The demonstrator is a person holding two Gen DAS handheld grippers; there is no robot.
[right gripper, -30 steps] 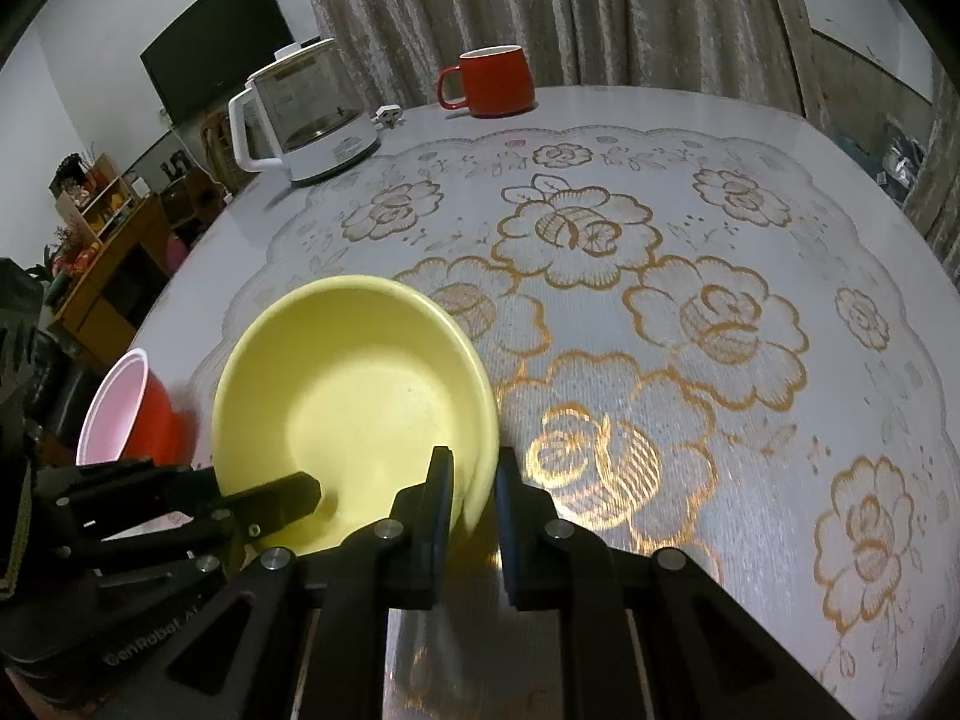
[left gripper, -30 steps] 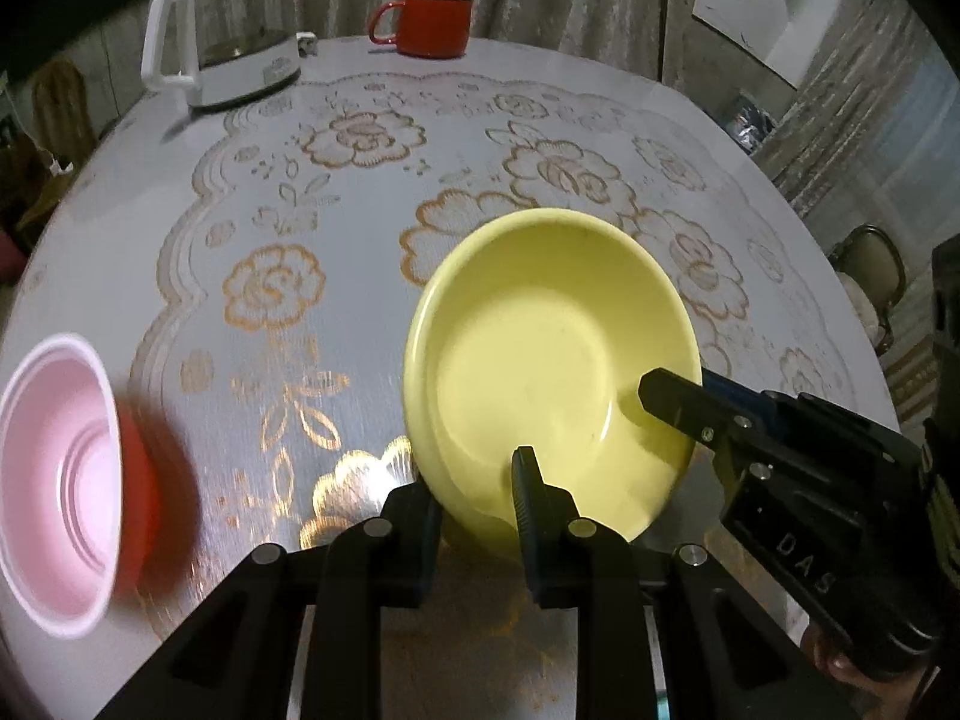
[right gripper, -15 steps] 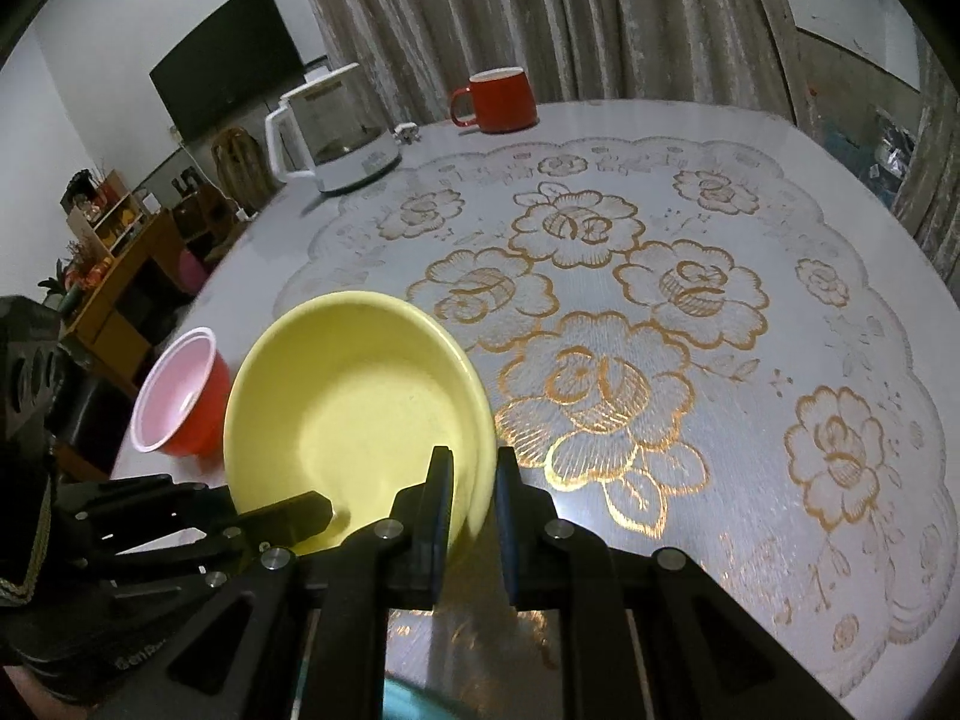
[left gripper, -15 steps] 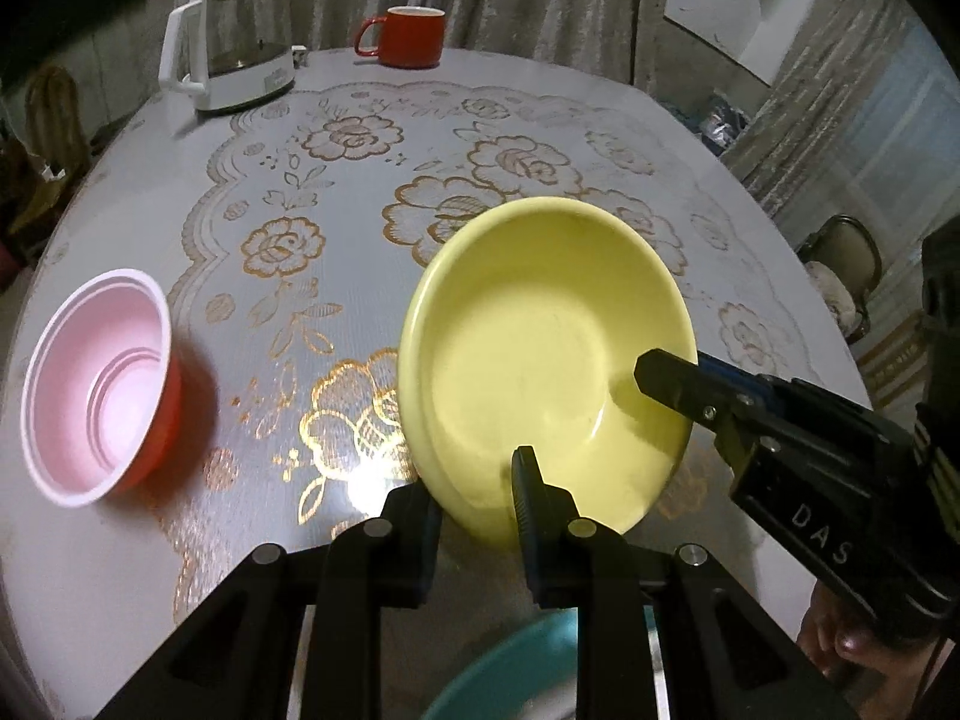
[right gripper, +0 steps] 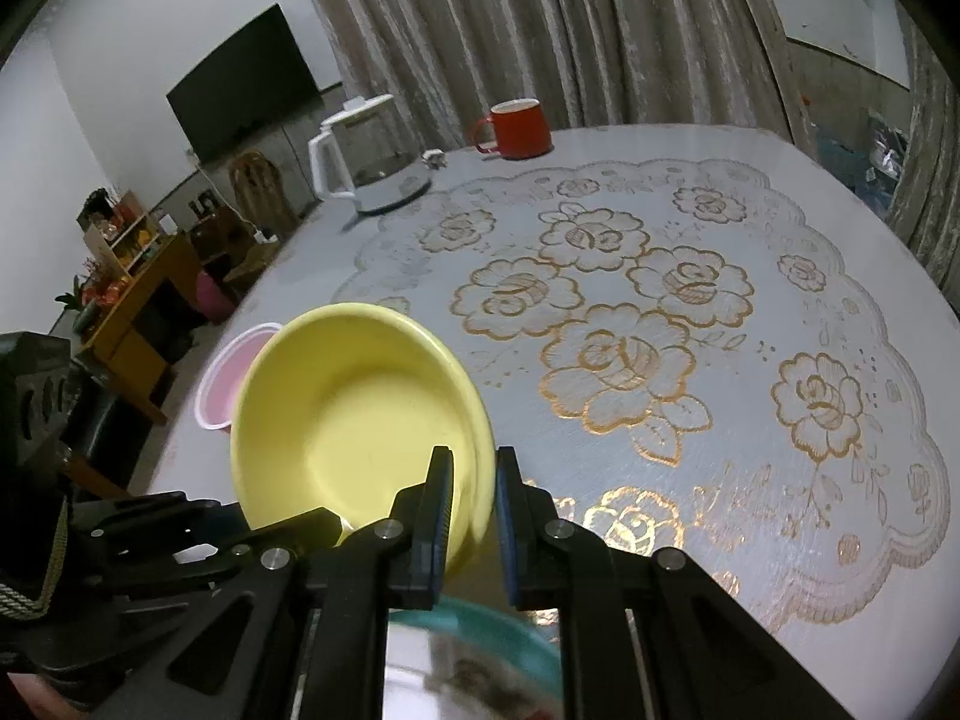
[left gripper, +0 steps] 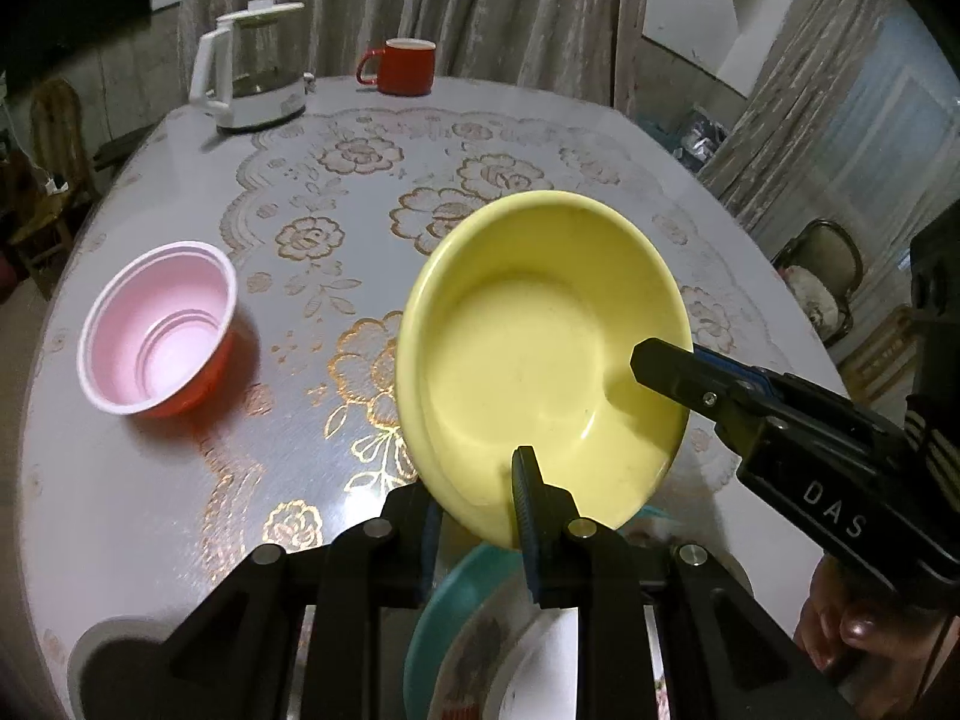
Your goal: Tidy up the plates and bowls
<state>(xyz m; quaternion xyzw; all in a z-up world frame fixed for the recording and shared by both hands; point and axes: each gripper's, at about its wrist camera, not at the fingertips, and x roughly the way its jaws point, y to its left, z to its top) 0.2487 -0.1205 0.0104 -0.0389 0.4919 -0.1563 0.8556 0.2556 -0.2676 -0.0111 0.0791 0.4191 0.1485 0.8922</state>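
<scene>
A yellow bowl [left gripper: 540,354] hangs tilted above the table, held by its rim from two sides. My left gripper [left gripper: 471,480] is shut on the near rim, one finger inside the bowl and one outside. My right gripper [right gripper: 474,459] is shut on the bowl's [right gripper: 354,420] right rim in the same way. It reaches in from the right in the left wrist view. A teal plate [left gripper: 447,600] with a patterned plate on it lies under the bowl at the near edge. A red bowl with a pink inside [left gripper: 159,330] stands on the table to the left.
At the far side of the round table [left gripper: 180,480] with its gold-flower cloth stand a white kettle [left gripper: 252,90] and a red mug [left gripper: 402,66]. Curtains hang behind. A chair [left gripper: 822,282] stands to the right, and a wooden shelf [right gripper: 126,276] to the left.
Both grippers have carried the yellow bowl up and back toward the near edge. The teal plate has come into view below it. The red bowl now lies farther off.
</scene>
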